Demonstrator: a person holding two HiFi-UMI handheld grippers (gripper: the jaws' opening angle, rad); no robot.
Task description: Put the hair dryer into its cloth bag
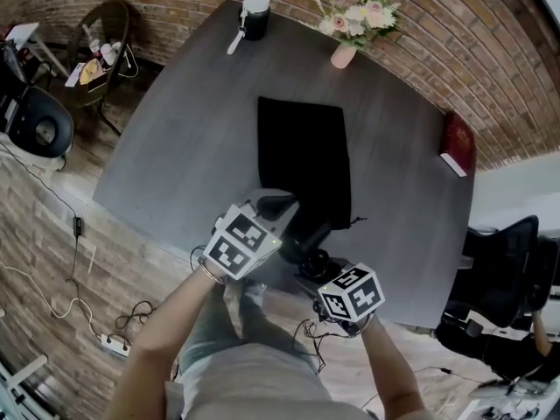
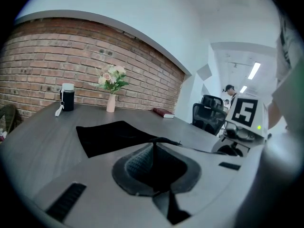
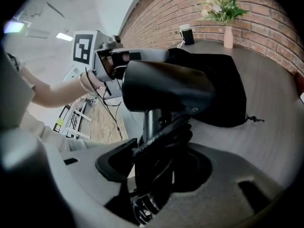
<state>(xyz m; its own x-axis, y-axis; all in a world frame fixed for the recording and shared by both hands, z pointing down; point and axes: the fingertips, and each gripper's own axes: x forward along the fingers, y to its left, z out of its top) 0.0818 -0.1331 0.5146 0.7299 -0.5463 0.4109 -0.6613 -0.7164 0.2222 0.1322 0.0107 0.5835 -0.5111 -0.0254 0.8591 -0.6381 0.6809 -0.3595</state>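
Observation:
The black cloth bag (image 1: pixel 302 160) lies flat on the grey table (image 1: pixel 175 147), its near edge toward me. My left gripper (image 1: pixel 280 204) is shut on that near edge; in the left gripper view the jaws (image 2: pixel 153 148) pinch a thin fold of the bag (image 2: pixel 114 134). The black hair dryer (image 1: pixel 308 239) hangs just in front of the bag's near edge. My right gripper (image 1: pixel 317 261) is shut on its handle and bundled cord. In the right gripper view the dryer (image 3: pixel 166 87) stands above the jaws (image 3: pixel 152 141), its barrel pointing at the left gripper (image 3: pixel 111 61) and the bag (image 3: pixel 218 89).
A vase of flowers (image 1: pixel 346 51) and a black cup with a white lid (image 1: pixel 255 16) stand at the table's far edge. A red book (image 1: pixel 457 143) lies at the right edge. A black office chair (image 1: pixel 503 269) stands to the right, cables on the floor.

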